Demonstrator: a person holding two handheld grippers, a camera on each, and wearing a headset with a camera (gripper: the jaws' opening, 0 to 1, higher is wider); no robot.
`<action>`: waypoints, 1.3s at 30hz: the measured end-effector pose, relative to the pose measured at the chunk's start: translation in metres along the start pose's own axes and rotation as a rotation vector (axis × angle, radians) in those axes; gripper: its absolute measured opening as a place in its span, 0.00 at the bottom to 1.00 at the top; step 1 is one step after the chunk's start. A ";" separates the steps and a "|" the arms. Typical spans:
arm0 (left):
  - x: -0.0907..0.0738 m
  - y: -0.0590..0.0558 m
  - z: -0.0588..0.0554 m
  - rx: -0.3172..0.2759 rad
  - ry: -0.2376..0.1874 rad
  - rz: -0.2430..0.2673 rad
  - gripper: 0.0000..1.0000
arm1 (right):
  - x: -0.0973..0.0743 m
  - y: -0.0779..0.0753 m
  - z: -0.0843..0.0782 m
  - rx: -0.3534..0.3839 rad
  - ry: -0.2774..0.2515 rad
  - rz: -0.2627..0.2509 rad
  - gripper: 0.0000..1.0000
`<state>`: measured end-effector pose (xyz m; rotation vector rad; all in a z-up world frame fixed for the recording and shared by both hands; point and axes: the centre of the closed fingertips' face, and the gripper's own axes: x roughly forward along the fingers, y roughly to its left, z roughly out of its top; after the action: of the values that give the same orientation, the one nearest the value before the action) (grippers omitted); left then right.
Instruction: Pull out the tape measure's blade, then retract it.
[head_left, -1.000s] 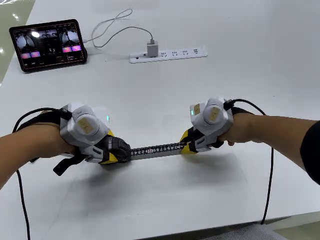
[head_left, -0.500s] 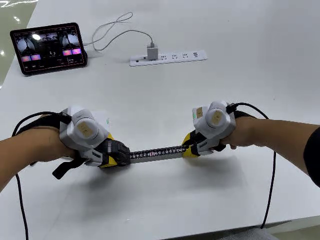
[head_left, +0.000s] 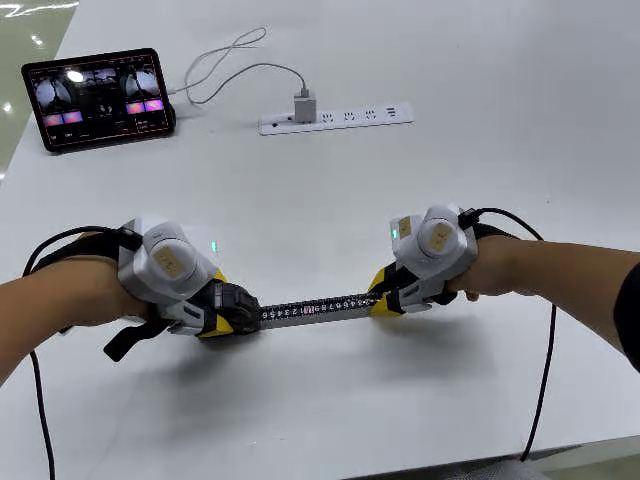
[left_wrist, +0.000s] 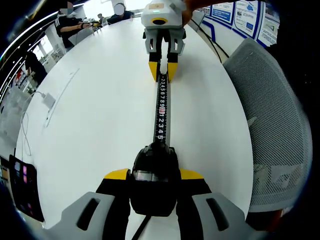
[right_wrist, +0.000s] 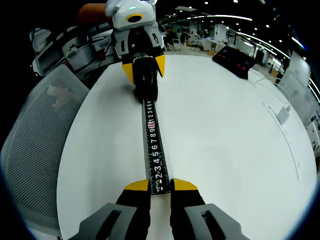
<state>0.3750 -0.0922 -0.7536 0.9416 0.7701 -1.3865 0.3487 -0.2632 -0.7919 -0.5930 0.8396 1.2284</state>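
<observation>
**Tape measure stretched between the two grippers on the white table**

In the head view the tape measure (head_left: 238, 303) sits in the lower left of the frame, just above the white table (head_left: 420, 400). Its black case is clamped between the yellow-tipped jaws of the left gripper (head_left: 228, 312). In the left gripper view the case sits at the lower centre, with a jaw pressed to each side.

The blade (head_left: 315, 308) runs out of the case towards the right of the head view, rising slightly, and its printed numbers face up. Its far end is pinched between the jaws of the right gripper (head_left: 382, 298), at the lower right of centre. In the right gripper view the two yellow tips close in on the blade's end at the bottom centre, and the strip runs straight up the frame to the case in the other gripper.

A hand holds each gripper, and a black cable trails from each one across the table.

In the upper left of the head view a tablet (head_left: 98, 95) lies with its screen lit. To its right, at the top centre, is a white power strip (head_left: 345, 116) with a charger (head_left: 304, 101) plugged in. A grey mesh chair (left_wrist: 272, 125) fills the right side of the left gripper view.
</observation>
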 end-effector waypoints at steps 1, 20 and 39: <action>0.000 0.000 0.000 0.000 0.001 0.000 0.30 | 0.000 0.000 0.000 0.000 0.001 0.000 0.10; 0.001 0.000 0.000 -0.001 0.007 0.000 0.30 | -0.005 -0.001 -0.006 0.006 -0.002 -0.001 0.10; 0.000 -0.001 0.000 0.005 0.006 -0.001 0.30 | -0.012 -0.002 -0.015 0.010 0.001 -0.003 0.10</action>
<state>0.3741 -0.0927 -0.7538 0.9491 0.7723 -1.3878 0.3457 -0.2822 -0.7912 -0.5867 0.8449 1.2205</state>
